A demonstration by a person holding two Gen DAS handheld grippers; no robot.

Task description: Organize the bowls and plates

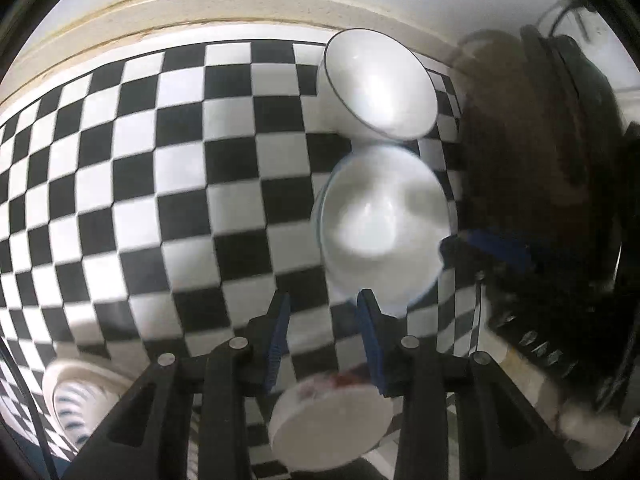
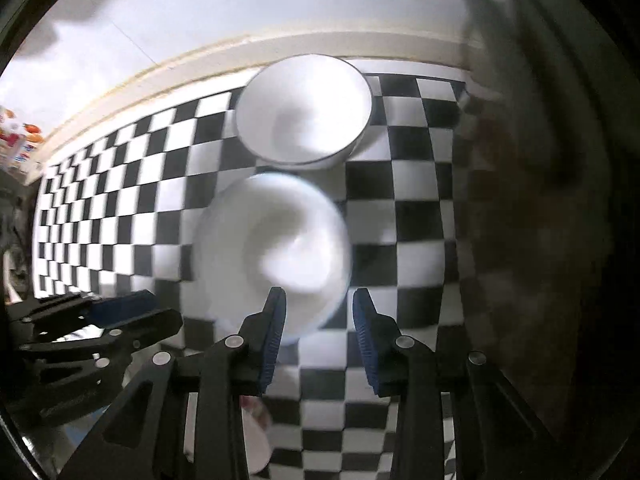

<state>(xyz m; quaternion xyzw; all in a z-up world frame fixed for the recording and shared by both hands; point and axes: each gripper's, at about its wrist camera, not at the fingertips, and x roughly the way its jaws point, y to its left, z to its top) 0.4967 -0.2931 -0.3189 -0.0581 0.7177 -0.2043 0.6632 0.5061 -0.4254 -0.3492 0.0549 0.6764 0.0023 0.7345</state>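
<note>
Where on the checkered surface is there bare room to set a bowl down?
Bare checkered cloth spreads left of the two white bowls, far bowl and near bowl, back to the cream ledge. Crowded: right of the bowls, where the dark rack stands, and near the left gripper, above a small white dish.

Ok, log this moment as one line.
left gripper: open, empty | right gripper: open, empty | near bowl: on checkered cloth, ahead of both | far bowl: behind it | state: approach
</note>
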